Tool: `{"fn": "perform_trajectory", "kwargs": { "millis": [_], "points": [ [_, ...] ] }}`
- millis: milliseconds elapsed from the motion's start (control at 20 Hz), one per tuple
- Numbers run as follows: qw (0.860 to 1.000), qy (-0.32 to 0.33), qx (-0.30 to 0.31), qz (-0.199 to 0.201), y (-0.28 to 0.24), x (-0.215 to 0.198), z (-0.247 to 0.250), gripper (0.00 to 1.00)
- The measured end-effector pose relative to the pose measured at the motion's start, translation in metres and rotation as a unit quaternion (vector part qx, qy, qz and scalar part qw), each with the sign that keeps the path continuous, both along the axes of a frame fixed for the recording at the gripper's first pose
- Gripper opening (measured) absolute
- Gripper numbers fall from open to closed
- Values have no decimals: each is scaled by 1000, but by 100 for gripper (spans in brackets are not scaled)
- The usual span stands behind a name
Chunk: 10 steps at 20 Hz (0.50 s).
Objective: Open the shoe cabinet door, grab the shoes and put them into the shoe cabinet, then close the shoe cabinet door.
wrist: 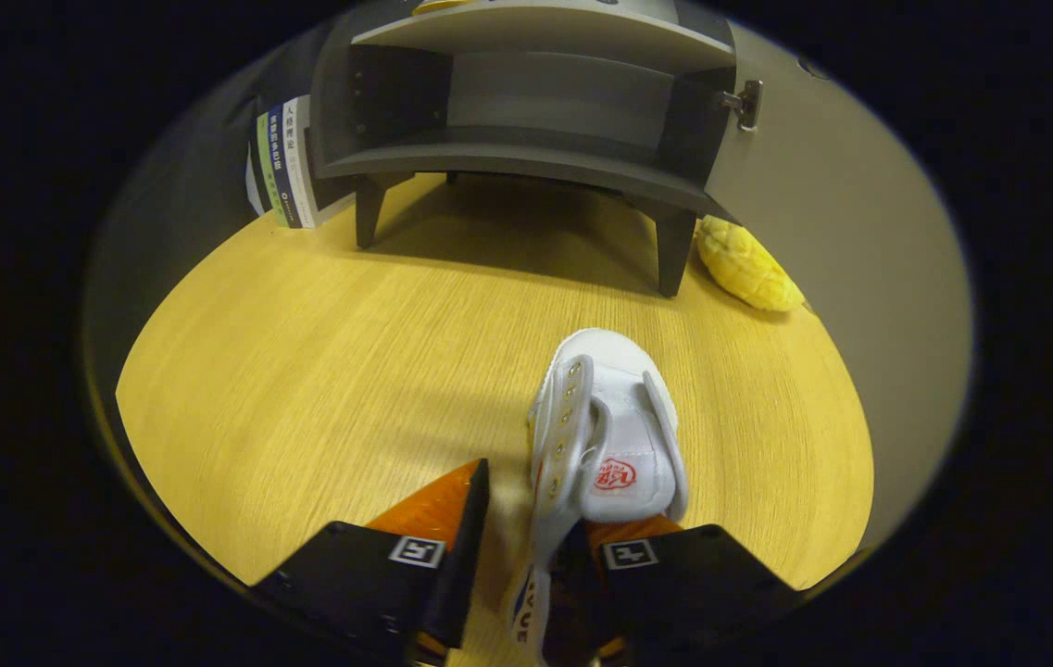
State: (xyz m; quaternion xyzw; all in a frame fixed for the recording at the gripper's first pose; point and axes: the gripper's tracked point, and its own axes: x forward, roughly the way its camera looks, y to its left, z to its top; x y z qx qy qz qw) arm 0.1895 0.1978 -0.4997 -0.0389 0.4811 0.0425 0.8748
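A small white shoe (pixel 614 426) with a strap and a red logo on its tongue lies on the wooden table (pixel 322 371), toe pointing toward the cabinet. My gripper (pixel 552 508) is open at the shoe's heel end. One finger (pixel 441 519) stands outside the shoe's left wall with a strip of table showing between them. The other finger (pixel 637 542) sits in the shoe's opening, partly hidden under the tongue. Beyond the shoe stands the dark grey shoe cabinet (pixel 526 111) on short legs, its inside bare. Its door (pixel 822 204) is swung wide open to the right on a metal hinge (pixel 748 102).
Several upright books (pixel 285 167) lean against the cabinet's left side. A yellow bumpy object (pixel 750 269) lies by the cabinet's right leg, at the foot of the open door. Bare table stretches between the shoe and the cabinet.
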Motion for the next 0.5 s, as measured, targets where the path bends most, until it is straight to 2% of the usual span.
{"fn": "perform_trajectory", "kwargs": {
  "millis": [100, 150, 250, 500],
  "points": [
    [1000, 1, 11, 6, 4, 0, 1, 15],
    [1000, 5, 8, 7, 4, 0, -5, 16],
    [1000, 4, 13, 9, 4, -1, 0, 4],
    [1000, 6, 26, 4, 2, 0, 7, 2]
  ]
}}
